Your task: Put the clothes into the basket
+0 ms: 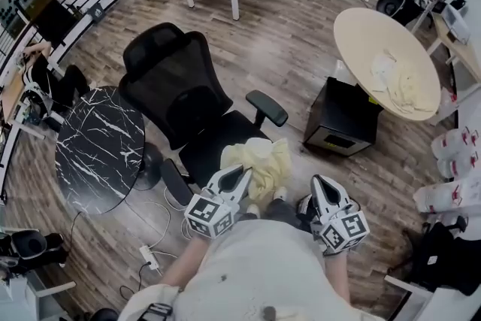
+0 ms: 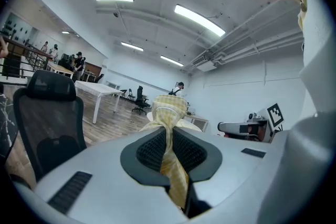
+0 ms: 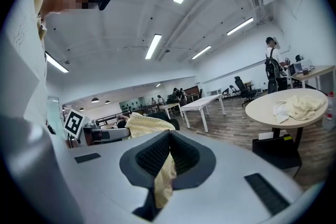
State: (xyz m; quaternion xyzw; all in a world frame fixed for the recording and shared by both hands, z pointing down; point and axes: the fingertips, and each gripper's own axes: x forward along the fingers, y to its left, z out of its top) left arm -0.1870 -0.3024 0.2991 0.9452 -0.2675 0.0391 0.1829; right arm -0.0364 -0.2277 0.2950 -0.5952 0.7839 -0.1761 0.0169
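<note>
Pinching yellow cloth edges, chair close ahead.

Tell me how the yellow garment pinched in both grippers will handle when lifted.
Likely floppy: the yellow garment bunches and droops from the left gripper and right gripper. Probably light, since thin pinched folds carry it. Loose parts may snag the chair.

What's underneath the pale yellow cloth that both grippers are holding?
The black mesh office chair's seat shows beneath the pale yellow cloth. The cloth covers part of that seat, so anything lying there is hidden.
</note>
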